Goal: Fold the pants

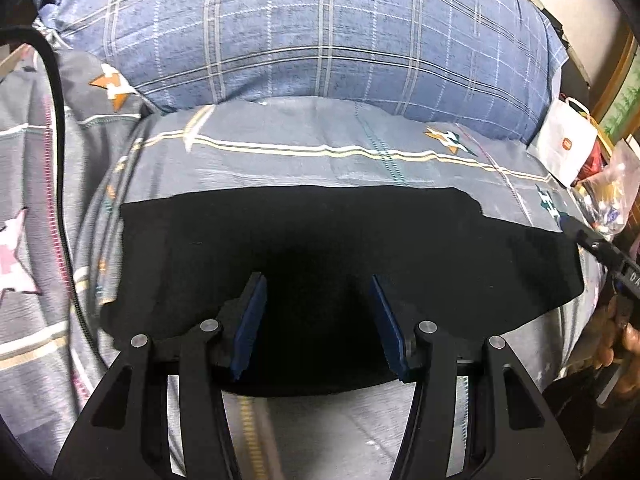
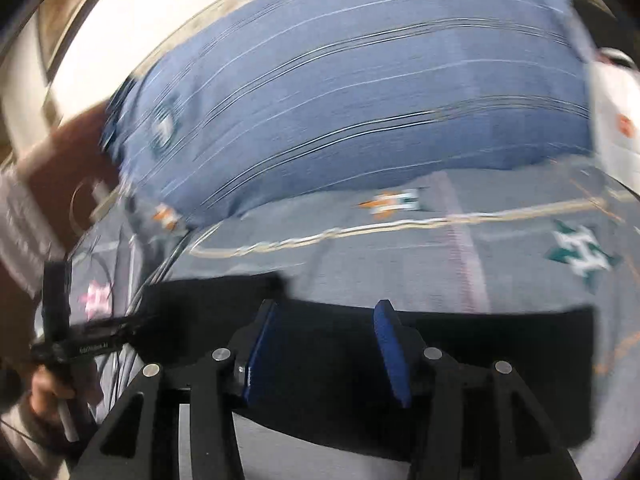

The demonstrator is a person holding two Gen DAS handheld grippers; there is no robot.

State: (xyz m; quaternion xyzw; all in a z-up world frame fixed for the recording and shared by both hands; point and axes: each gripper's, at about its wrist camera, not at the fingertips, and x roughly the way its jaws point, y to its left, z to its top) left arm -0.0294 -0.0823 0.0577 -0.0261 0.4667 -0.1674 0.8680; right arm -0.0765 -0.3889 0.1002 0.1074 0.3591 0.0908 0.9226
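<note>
Pants (image 1: 328, 248), black and already folded, lie flat on the bed sheet (image 1: 360, 140) near its front edge below the pillow (image 1: 320, 32), with both the left gripper (image 1: 316, 292) and right gripper (image 2: 326, 316) spread and empty, so press the edges even next.

"DA" legible on right tongs (image 1: 630, 276); bedsheet (image 1: 554, 204) shows "H".

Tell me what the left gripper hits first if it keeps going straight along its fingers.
Most likely the black pants: the left gripper points down at the cloth with jaws open and nothing between them. Depth is hard to judge, so contact could be close.
</note>
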